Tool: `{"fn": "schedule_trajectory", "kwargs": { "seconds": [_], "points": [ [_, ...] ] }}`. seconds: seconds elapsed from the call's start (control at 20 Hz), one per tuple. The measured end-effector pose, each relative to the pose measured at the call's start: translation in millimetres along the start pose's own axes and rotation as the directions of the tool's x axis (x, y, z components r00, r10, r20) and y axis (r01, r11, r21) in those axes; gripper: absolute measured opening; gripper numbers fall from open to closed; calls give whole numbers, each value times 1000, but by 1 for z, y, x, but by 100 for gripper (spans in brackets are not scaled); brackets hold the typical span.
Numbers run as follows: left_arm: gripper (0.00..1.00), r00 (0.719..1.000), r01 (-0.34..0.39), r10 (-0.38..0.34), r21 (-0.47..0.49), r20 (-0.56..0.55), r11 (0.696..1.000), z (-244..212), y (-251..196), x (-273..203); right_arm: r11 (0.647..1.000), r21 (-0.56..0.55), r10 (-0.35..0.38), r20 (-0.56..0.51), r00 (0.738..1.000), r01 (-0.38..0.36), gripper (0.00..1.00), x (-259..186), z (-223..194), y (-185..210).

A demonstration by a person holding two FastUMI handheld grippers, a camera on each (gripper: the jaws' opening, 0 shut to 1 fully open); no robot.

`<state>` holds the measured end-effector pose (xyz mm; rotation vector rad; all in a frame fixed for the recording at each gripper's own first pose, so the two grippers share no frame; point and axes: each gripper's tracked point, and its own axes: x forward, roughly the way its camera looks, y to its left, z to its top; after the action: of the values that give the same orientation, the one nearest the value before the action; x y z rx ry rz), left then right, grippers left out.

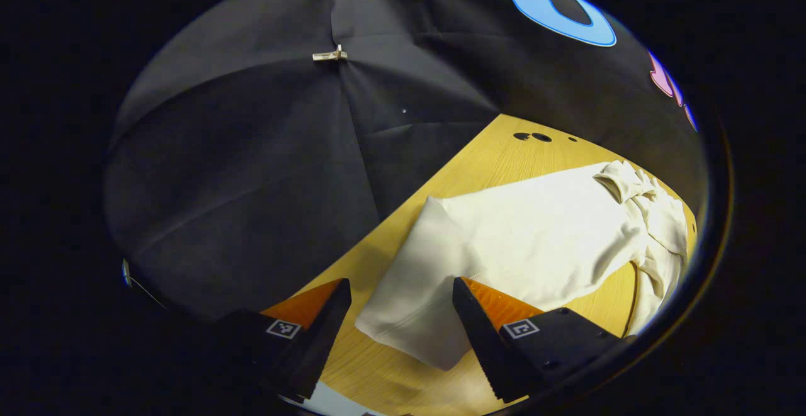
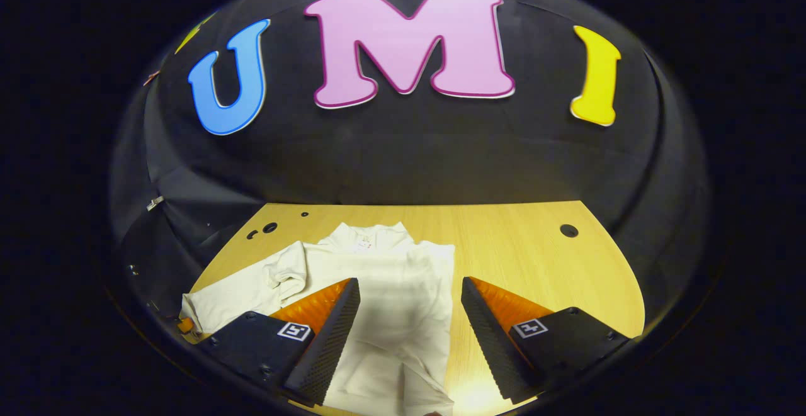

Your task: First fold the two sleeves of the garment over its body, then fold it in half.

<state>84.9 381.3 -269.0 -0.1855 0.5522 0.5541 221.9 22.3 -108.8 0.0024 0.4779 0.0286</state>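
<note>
On the wooden table (image 2: 535, 258) lies your garment (image 2: 390, 290), a cream long-sleeved top, spread flat with soft creases. From the right gripper view its long axis runs near to far: the collar (image 2: 368, 235) points at the far wall, the hem comes toward you. One sleeve (image 2: 245, 290) stretches out to the left, bunched where it meets the body; the right side ends in a straight edge, and you cannot tell there how the other sleeve lies. The hem is cut off at the near edge of that view.

From the left gripper view the garment (image 1: 535, 240) runs left to right, a squared end (image 1: 415, 315) near you and crumpled cloth (image 1: 648, 214) far right, partly cut off.

Your left gripper (image 1: 401, 328) is spread wide, holding nothing, above that near end. Your right gripper (image 2: 409, 334) is spread wide too, empty, above the body of the garment.
</note>
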Motion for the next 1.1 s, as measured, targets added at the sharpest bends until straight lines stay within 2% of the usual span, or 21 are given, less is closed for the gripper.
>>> {"fn": "schedule_trajectory", "kwargs": {
  "seconds": [0.3,0.4,0.55,0.7,0.75,0.85,0.95,1.1],
  "points": [
    [90,999,38,-39,-44,-35,998,-9,-12,2,994,84,-74,6,997,74,99,-30,-10,-48],
    [73,997,68,-69,-26,-40,997,-8,-25,2,991,101,-83,-17,996,84,99,-40,-23,-61],
    [30,996,86,-86,0,-36,996,-7,-40,1,984,137,-113,-30,993,117,99,-50,-36,-86],
    [18,992,108,-109,-32,-65,994,-8,-53,-5,967,203,-151,-35,988,154,99,-63,-46,-113],
    [10,991,108,-111,-42,-79,993,-8,-55,-6,961,220,-166,-36,985,170,99,-67,-49,-123],
    [7,986,120,-125,-54,-108,991,-8,-63,-8,948,246,-198,-35,980,200,99,-74,-52,-141],
    [6,976,179,-188,-82,-111,980,-2,-82,-14,937,269,-224,-30,974,224,99,-80,-54,-155],
    [6,976,188,-196,-83,-94,979,18,-91,-14,924,284,-261,-26,965,258,99,-91,-56,-178]
  ]
}}
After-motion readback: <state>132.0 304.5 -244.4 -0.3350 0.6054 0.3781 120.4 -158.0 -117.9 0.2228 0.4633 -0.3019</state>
